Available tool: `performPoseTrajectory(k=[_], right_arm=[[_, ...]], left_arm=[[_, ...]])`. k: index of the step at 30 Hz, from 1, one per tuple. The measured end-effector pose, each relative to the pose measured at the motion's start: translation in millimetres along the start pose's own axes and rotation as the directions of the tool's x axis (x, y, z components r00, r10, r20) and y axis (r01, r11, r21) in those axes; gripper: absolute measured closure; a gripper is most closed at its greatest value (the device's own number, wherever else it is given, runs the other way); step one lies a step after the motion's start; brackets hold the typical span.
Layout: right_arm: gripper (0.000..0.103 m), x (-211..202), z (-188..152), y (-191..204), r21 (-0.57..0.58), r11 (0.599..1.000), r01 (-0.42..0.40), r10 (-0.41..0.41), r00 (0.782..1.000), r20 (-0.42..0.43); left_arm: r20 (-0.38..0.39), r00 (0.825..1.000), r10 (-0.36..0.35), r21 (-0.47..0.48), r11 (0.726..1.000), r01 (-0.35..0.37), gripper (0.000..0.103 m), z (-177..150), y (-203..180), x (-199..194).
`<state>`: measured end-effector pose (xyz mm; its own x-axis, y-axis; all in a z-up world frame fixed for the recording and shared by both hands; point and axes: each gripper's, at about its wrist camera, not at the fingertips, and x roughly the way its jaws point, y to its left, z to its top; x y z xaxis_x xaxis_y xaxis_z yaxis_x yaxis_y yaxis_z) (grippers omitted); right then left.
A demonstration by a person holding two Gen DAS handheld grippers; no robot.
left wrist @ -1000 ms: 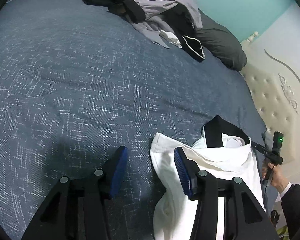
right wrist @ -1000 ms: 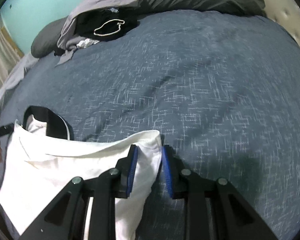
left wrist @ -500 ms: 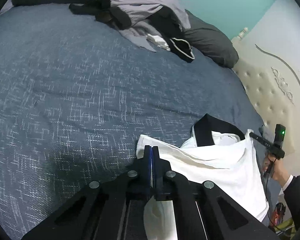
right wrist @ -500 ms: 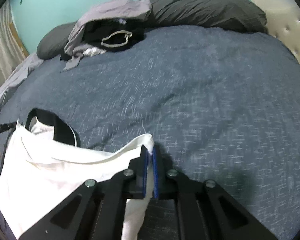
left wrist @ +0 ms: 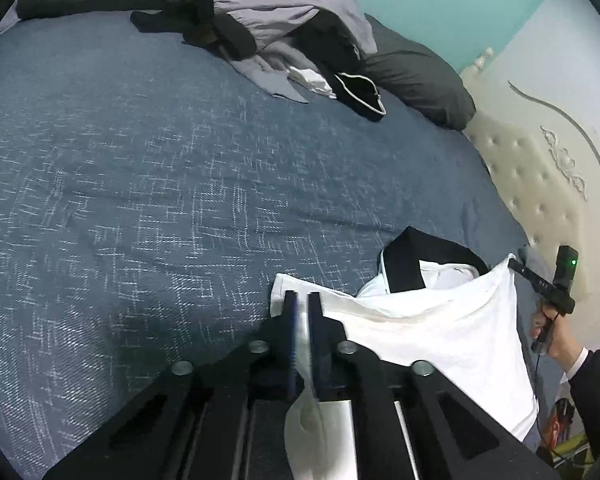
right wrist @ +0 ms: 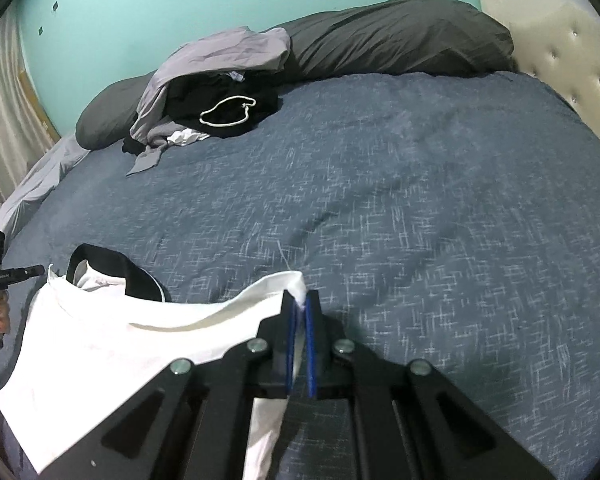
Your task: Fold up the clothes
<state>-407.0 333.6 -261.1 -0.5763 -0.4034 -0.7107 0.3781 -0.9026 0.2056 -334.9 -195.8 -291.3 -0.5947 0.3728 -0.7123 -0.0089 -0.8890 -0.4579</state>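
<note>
Grippers pinch white T-shirt [right wrist: 112, 344] corners, left gripper [left wrist: 302, 322] loosening, right gripper [right wrist: 300, 320] clamped; I'd lift evenly over the bed [right wrist: 420, 200].

White shirt [right wrist: 112, 340] corner between pinched right gripper [right wrist: 300, 304] fingers [right wrist: 290, 340], above blue bedspread [right wrist: 420, 220].

Both cameras ride close behind their own tongs and look forward and downward along them over the bed [left wrist: 148, 184]; the left wrist view faces across the blue cover toward the far pillow [left wrist: 416, 76] and the tufted headboard [left wrist: 540, 200] at its right edge; the right wrist view faces the same way from the other side — headboard [right wrist: 572, 68] at upper right; both share the white garment [left wrist: 440, 328] [right wrist: 92, 344], close below the lens, the clothes pile [left wrist: 284, 28] [right wrist: 220, 92] and the teal wall [right wrist: 148, 12]; each view catches the other hand's handle at its margin.
</note>
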Motion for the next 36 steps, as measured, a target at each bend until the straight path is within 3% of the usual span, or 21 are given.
performPoseTrajectory(k=[10,12,21,25,30,36], right_arm=[[0.099,1.5,-5.4,-5.1,0.02,1.0,-0.002,0.002,1.0,-0.002],[0.099,0.6,-5.7,-6.3,0.025,1.0,-0.001,0.001,1.0,0.0],[0.099,-23.9,-2.6,-10.4,0.033,0.999,-0.025,0.022,0.997,0.072],[0.099,-33.0,-0.2,-17.7,0.057,0.998,-0.035,0.03,0.996,0.08],[0.099,-17.2,3.0,-14.5,0.072,0.997,-0.008,0.006,0.999,0.031],[0.099,-11.4,14.1,-13.3,0.082,0.996,0.028,-0.033,0.997,0.063]], left_arm=[[-0.031,1.0,-0.003,-0.006,1.0,0.003,0.082,0.8,5.6,21.0],[-0.03,1.0,-0.001,0.007,1.0,0.002,0.093,-0.3,2.8,20.2],[0.061,0.997,-0.04,0.012,0.999,0.04,0.096,6.0,-4.8,-23.6],[0.055,0.998,-0.026,-0.028,0.999,0.028,0.096,11.3,1.6,-26.4],[0.029,1.0,0.012,-0.049,0.999,-0.01,0.096,15.5,4.9,-8.0],[0.047,0.999,0.013,-0.064,0.998,-0.01,0.096,24.3,7.6,-3.1]])
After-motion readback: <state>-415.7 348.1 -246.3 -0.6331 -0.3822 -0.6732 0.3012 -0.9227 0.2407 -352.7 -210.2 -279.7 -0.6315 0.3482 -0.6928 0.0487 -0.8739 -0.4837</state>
